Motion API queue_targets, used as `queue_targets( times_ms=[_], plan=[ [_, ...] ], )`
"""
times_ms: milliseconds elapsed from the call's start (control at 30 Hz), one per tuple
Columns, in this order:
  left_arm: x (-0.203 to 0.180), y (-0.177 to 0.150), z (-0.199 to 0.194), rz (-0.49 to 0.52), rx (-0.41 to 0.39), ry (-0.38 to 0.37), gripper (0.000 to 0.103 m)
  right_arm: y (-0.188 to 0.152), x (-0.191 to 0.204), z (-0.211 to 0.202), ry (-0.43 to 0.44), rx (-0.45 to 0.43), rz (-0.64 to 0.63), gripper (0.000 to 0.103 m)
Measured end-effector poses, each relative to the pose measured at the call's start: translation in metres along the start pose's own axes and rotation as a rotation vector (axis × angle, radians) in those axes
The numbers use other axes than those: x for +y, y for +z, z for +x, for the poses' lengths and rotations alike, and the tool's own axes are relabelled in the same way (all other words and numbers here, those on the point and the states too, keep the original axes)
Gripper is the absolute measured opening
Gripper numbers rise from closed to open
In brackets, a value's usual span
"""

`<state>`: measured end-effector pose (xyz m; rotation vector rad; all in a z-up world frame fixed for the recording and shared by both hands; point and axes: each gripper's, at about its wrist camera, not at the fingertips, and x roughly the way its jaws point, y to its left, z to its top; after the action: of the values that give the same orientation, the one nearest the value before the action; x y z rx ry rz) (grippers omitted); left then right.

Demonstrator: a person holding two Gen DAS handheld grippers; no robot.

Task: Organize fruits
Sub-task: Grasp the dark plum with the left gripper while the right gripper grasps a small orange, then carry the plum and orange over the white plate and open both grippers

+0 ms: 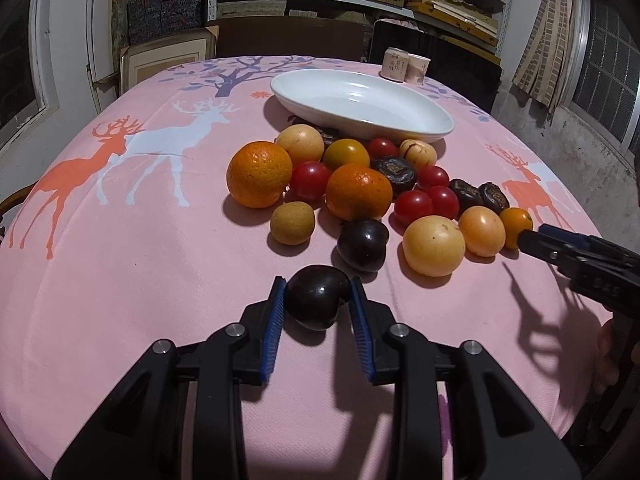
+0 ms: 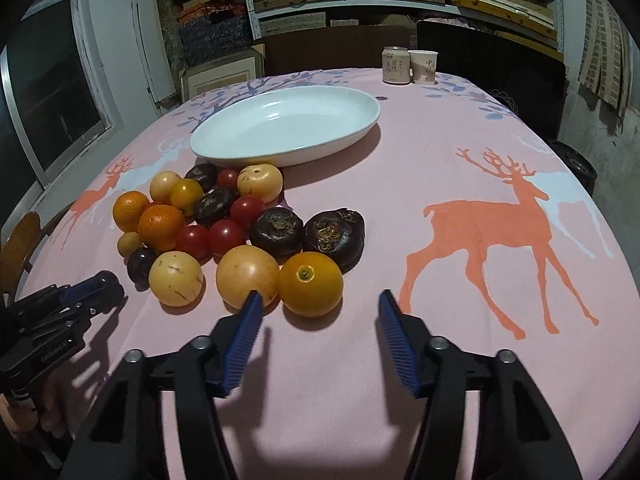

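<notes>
Nearest to me, the left tool is pinching a dark purple, glossy round fruit between its blue ribbed pads, low over the pink deer-print cloth on the counter. I judge the grip good, since the pads sit on opposite sides near the widest part. I would lift straight up before travelling, because a second dark purple fruit lies just beyond and a forward drag would knock it. The right tool stands spread with nothing between its pads; its left pad overlaps a pale yellow round fruit, and a smooth orange-yellow round fruit sits just ahead, off-centre toward that pad. Whether the pad touches the pale fruit I cannot tell. To take the orange-yellow one I would shift right until both pads flank it, clear of its neighbour. Further out the fruits lie heaped, touching one another: oranges, red cherry tomatoes and dark wrinkled flat fruits. Beyond the heap the white oval ceramic dish is empty and looks the likely destination. Open cloth lies to the right of the heap, which I think the safest route. A can and a paper cup stand near the far edge, well apart.
</notes>
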<state>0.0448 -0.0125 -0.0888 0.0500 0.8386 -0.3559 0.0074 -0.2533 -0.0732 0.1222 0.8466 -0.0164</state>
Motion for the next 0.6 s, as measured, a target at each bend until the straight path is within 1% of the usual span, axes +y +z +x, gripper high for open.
queue_targets(
  times_ms=[67,167,300,433,533,600],
  plan=[
    [0.000,0.000,0.000,0.000,0.000,-0.001,0.031,-0.001,0.001,0.007,0.002,0.020,-0.003,0.049],
    [-0.001,0.000,0.001,0.004,0.002,-0.002,0.031,-0.003,0.001,0.009,0.037,0.020,-0.013,0.049],
    [-0.002,0.001,0.001,0.004,0.002,-0.002,0.031,0.000,0.001,0.010,0.022,0.009,-0.036,0.049],
    [-0.001,0.001,0.002,0.001,0.006,-0.004,0.031,0.005,0.001,0.013,0.025,0.018,-0.034,0.048],
    [-0.003,0.001,0.002,0.004,0.005,-0.003,0.031,0.007,0.001,0.017,0.047,0.029,-0.030,0.037],
    [-0.003,0.001,0.002,0.003,0.005,-0.004,0.031,0.007,0.004,0.017,0.041,0.021,-0.042,0.037]
  ],
)
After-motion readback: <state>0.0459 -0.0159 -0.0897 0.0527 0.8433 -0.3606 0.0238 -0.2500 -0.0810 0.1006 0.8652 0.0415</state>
